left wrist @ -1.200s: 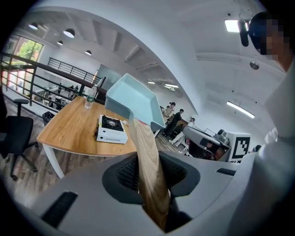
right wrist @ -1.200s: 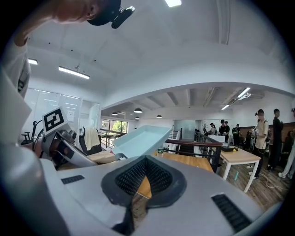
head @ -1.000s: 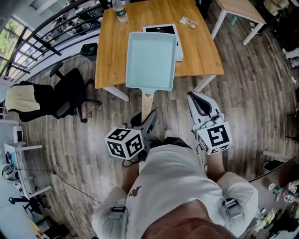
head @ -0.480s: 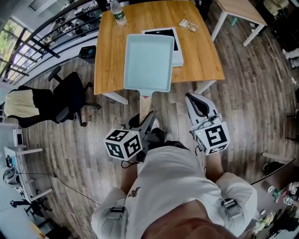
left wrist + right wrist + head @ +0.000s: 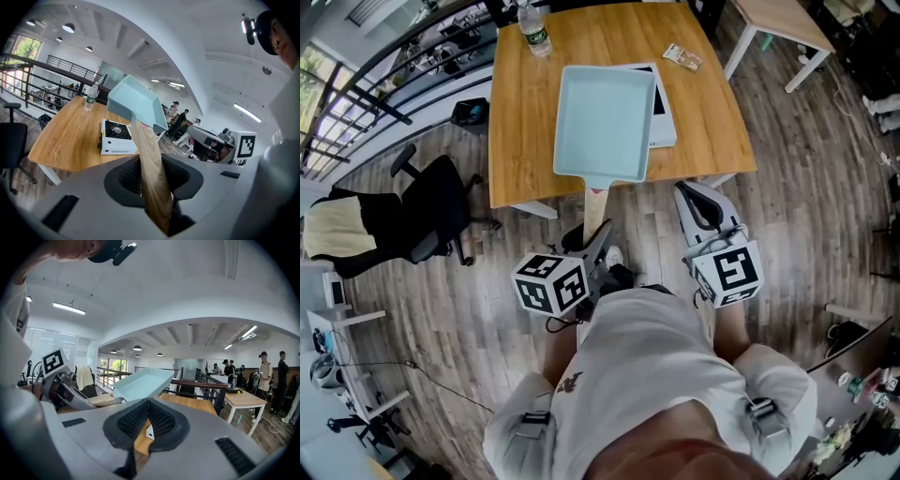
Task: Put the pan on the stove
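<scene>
A pale blue rectangular pan [image 5: 605, 122] with a wooden handle [image 5: 595, 208] hangs level above the near part of the wooden table [image 5: 525, 112]. My left gripper [image 5: 598, 242] is shut on the handle's end; in the left gripper view the handle [image 5: 151, 168] runs up between the pads to the pan [image 5: 136, 101]. The white gas stove [image 5: 663, 103] sits on the table, mostly hidden under the pan's right side; it shows as the stove [image 5: 115, 137] below the pan. My right gripper [image 5: 703, 208] is shut and empty, to the right of the handle, short of the table edge.
A water bottle [image 5: 531, 23] stands at the table's far left, and a small packet [image 5: 683, 56] lies at its far right. A black office chair [image 5: 422, 211] is on the left floor. A second light table [image 5: 783, 23] stands at the far right.
The person has stepped closer to the table with both grippers. The pan has travelled further over the tabletop and now covers more of the stove.
</scene>
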Demonstrator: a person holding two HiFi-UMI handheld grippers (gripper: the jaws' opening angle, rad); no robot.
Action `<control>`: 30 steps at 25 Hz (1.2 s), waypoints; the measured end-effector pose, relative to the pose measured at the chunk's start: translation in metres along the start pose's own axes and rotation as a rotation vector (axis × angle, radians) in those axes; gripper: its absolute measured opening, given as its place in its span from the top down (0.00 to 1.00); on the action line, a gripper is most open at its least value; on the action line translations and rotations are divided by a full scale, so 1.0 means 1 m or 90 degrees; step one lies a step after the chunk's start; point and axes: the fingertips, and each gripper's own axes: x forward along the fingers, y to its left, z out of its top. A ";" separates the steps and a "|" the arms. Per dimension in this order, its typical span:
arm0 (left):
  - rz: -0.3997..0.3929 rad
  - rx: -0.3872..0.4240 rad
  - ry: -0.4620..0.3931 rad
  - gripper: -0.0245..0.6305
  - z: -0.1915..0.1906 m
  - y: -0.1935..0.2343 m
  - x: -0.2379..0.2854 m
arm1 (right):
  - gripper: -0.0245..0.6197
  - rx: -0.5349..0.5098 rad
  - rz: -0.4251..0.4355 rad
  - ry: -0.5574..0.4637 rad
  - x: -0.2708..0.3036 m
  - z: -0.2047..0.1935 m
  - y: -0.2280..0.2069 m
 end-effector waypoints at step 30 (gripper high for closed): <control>-0.043 0.012 0.048 0.79 0.080 0.083 0.057 | 0.93 0.011 -0.063 0.048 0.112 0.009 -0.036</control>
